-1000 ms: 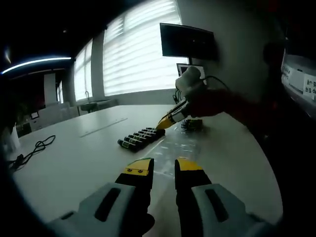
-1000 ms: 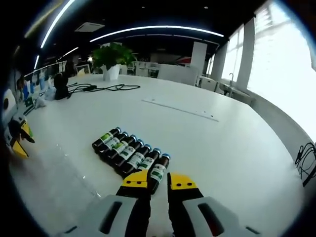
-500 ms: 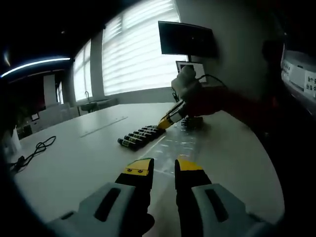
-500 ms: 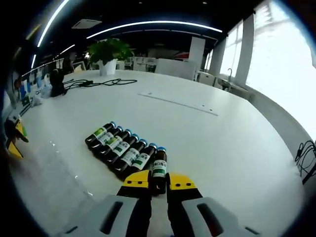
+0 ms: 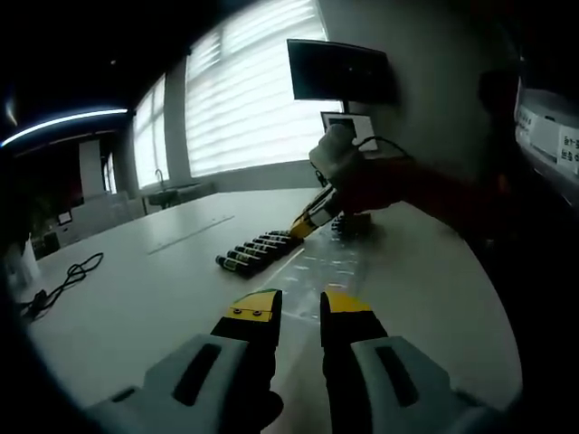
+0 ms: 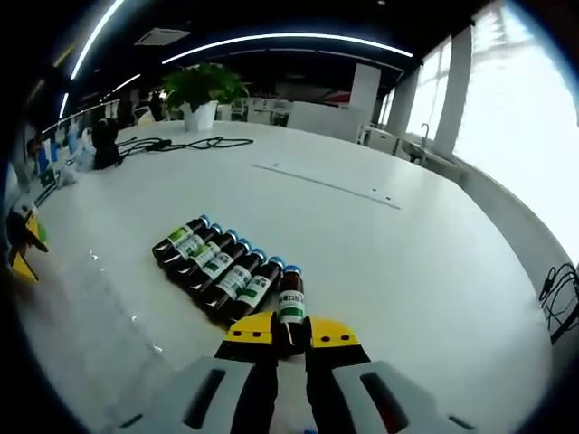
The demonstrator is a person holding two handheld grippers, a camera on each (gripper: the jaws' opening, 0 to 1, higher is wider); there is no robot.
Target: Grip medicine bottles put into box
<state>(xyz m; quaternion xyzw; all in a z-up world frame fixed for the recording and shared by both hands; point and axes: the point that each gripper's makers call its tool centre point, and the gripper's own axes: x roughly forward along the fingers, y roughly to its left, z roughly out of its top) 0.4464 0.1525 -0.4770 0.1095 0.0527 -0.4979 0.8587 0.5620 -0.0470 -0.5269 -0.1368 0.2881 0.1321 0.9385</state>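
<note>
Plenty of bare white table [image 6: 398, 262] around the row of medicine bottles [image 6: 213, 262] mid-table. Right gripper [image 6: 289, 333] low at the row's near end, pinching the end bottle [image 6: 289, 306] — left gripper [image 5: 300, 306] hovers apart, jaws slightly spread.

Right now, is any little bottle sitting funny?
Yes. The end bottle is turned away from its row, sitting between the right gripper fingers. The rest lie neatly side by side on the table.
</note>
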